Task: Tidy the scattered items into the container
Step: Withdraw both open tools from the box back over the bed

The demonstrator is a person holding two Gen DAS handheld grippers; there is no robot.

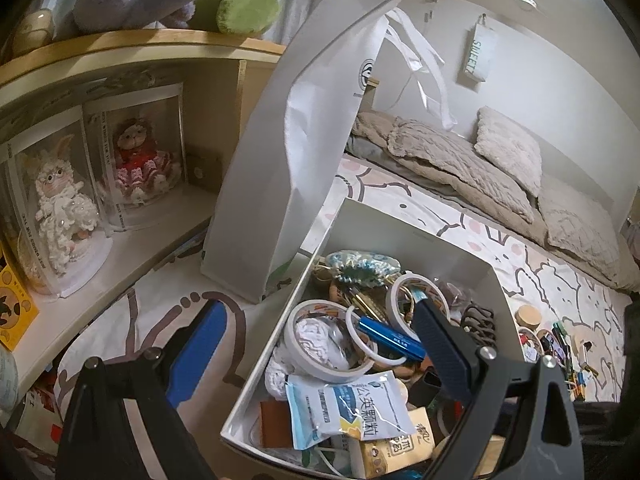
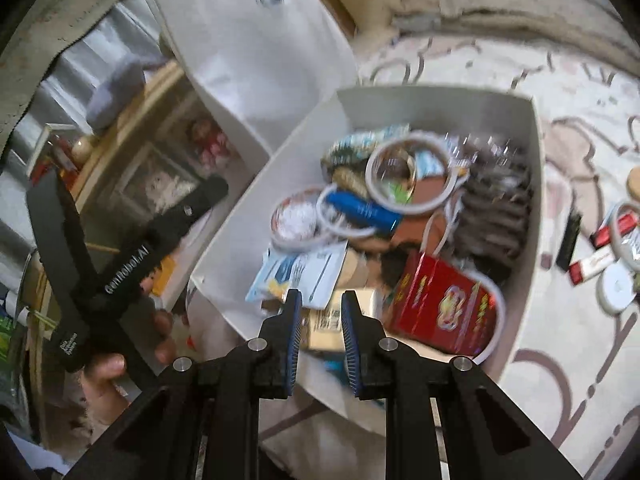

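left wrist: close, low over box (image 1: 400, 216) near-left corner, faces bed | right wrist: higher, looks down | shared: box

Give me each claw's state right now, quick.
Left claw: open wide, holding nothing, astride the wall of the white box.
Right claw: partly open, empty, above the box's near edge.

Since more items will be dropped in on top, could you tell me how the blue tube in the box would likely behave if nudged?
The blue tube looks rigid, smooth and glossy, so probably slippery. Being round, it could roll, but it lies threaded through a white ring among clutter in the box, which likely checks that.
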